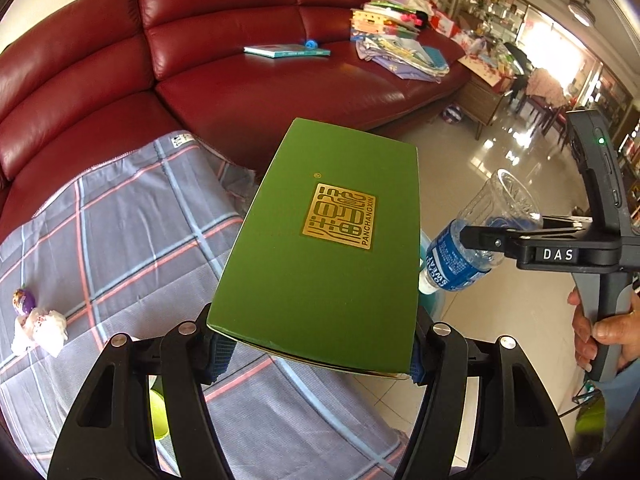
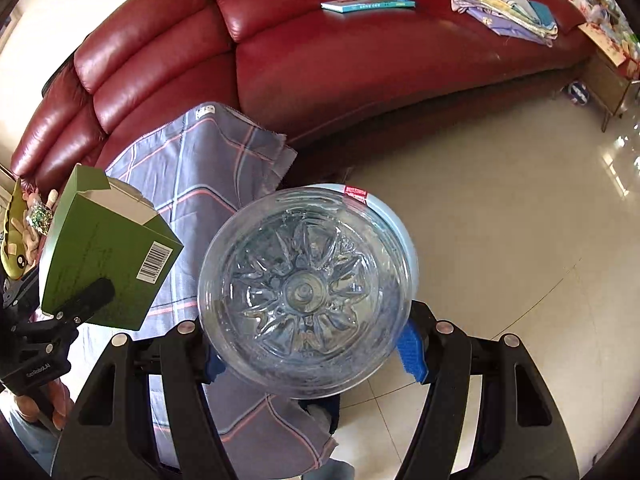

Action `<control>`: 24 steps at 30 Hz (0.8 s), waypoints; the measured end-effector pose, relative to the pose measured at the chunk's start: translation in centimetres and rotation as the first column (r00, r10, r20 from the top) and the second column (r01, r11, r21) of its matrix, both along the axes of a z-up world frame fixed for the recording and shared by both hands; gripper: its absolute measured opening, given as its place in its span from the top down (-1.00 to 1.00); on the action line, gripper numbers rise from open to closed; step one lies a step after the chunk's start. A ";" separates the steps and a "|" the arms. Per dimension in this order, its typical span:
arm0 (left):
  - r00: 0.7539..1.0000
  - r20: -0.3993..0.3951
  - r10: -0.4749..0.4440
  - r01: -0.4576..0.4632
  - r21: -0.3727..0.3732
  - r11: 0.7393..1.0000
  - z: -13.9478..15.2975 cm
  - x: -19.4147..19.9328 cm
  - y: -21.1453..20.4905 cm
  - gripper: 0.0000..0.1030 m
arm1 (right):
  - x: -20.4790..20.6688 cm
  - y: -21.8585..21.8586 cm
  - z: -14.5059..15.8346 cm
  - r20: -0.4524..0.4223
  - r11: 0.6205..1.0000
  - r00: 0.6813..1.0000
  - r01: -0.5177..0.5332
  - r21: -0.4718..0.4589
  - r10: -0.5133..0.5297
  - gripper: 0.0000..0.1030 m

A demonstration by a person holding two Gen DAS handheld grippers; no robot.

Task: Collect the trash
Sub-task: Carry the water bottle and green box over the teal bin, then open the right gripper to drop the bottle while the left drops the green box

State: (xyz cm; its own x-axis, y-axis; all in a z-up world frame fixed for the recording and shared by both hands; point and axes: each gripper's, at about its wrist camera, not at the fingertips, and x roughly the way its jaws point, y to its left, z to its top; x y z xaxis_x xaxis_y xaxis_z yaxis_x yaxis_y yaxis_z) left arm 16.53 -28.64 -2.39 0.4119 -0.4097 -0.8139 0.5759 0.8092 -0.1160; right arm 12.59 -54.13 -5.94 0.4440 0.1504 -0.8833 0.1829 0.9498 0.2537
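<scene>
Over the plaid cloth (image 1: 120, 240) by the red leather sofa (image 1: 240, 92), both pieces of trash are already in hand. The left hand-held gripper (image 1: 314, 354) clamps a green carton (image 1: 324, 248) by its end; the right hand-held gripper (image 2: 310, 354) squeezes an empty plastic bottle (image 2: 306, 290), cap downward. A pale blue bin rim (image 2: 404, 236) shows just behind the bottle. I'd judge this the carry-and-drop step: next, centre each item over the bin's mouth, then let go. A wrapper (image 1: 38, 326) lies uncollected on the cloth.
</scene>
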 end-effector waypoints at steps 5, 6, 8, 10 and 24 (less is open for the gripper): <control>1.000 -0.027 -0.006 0.006 -0.004 1.000 -1.0 1.1 -1.6 -0.24 | 1.1 -0.6 -2.0 -0.056 1.000 0.998 -0.015 0.008 0.015 -0.23; 1.000 -0.031 -0.006 0.006 -0.001 1.000 -1.2 1.3 -2.0 -0.24 | 1.3 -0.6 -2.3 -0.067 1.000 0.998 -0.018 0.011 0.018 -0.24; 0.999 -0.044 -0.008 0.008 -0.003 1.000 -1.7 1.7 -2.6 -0.24 | 1.8 -0.5 -3.1 -0.095 0.999 0.995 -0.033 0.016 0.034 -0.24; 0.999 -0.053 -0.009 0.009 0.000 1.000 -2.3 2.1 -3.2 -0.22 | 2.4 -0.7 -4.1 -0.129 0.999 0.991 -0.033 0.040 0.038 -0.29; 0.995 -0.088 -0.037 0.039 0.019 0.999 -4.4 3.1 -5.7 -0.19 | 3.3 -3.1 -4.7 -0.111 0.998 0.993 0.037 0.059 -0.030 -0.50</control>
